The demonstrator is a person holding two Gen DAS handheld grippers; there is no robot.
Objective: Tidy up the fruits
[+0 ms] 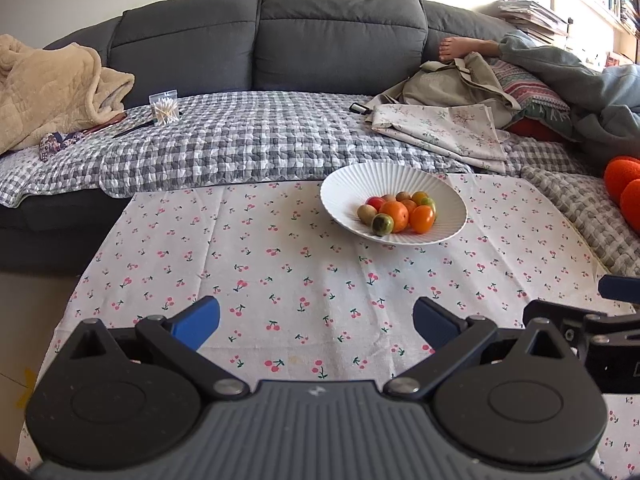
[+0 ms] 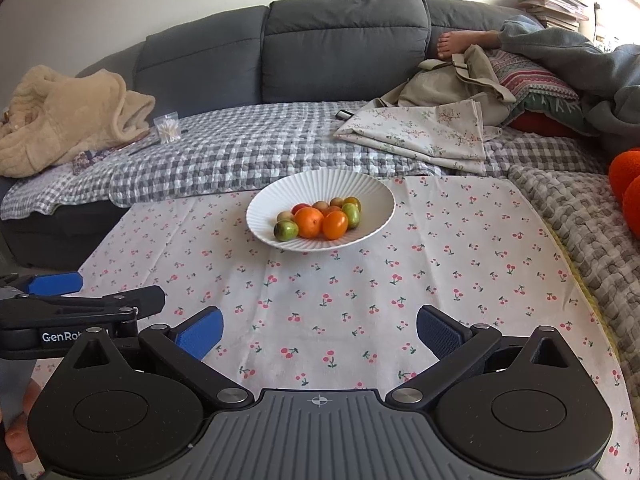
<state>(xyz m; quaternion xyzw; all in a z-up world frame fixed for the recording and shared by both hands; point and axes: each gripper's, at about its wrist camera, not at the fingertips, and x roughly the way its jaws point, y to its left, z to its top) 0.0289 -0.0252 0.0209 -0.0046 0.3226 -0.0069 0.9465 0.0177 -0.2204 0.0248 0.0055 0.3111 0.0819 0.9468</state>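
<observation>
A white ribbed bowl (image 1: 344, 192) (image 2: 280, 196) stands at the far side of a cherry-print cloth (image 1: 280, 280) (image 2: 400, 280). In it lie several small fruits: an orange (image 1: 394, 216) (image 2: 309, 222), an orange-coloured tomato (image 1: 422, 219) (image 2: 335, 224), greenish ones and a red one. My left gripper (image 1: 316, 322) hovers open over the cloth, well short of the bowl, with nothing between its blue pads. My right gripper (image 2: 320, 334) is open too, empty, equally far back. Each gripper shows at the edge of the other's view.
A grey sofa (image 1: 340, 36) with a checked quilt (image 1: 248, 140) runs behind the table. On it lie a beige blanket (image 1: 48, 88), a cotton-swab box (image 1: 164, 108), folded floral cloth (image 1: 440, 128) and a person's bare foot (image 1: 452, 48). Orange cushions (image 1: 622, 184) sit right.
</observation>
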